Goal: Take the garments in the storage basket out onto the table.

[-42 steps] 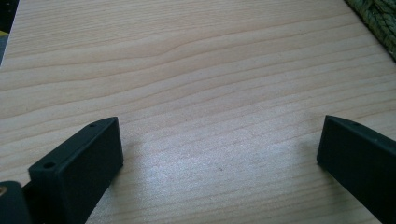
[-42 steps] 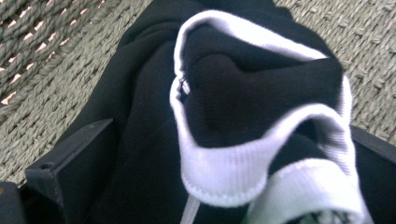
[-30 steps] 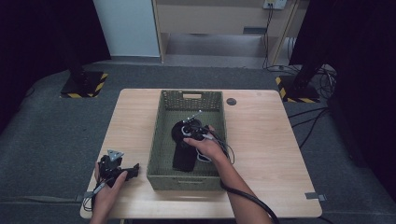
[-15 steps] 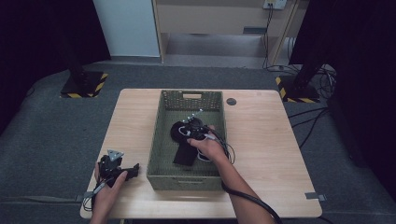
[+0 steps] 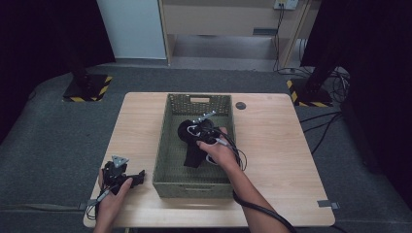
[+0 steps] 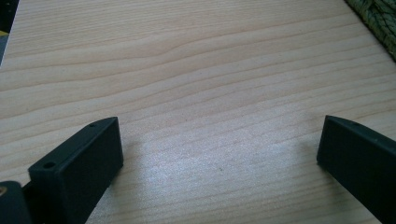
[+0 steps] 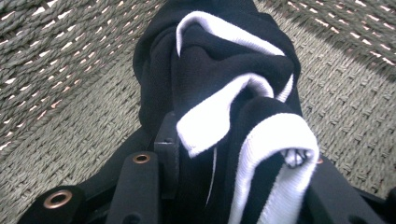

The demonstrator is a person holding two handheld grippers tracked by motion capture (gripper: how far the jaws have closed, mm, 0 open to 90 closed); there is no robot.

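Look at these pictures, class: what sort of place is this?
Probably a lab or recording studio: a lone wooden table on grey carpet, black curtains around it, weighted stands with hazard stripes, and cables across the floor.

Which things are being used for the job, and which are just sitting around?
In use:
- black-and-white cloth
- green woven basket
- right hand-held gripper, shut on the cloth

Just there:
- left hand-held gripper, open over bare table
- small dark disc
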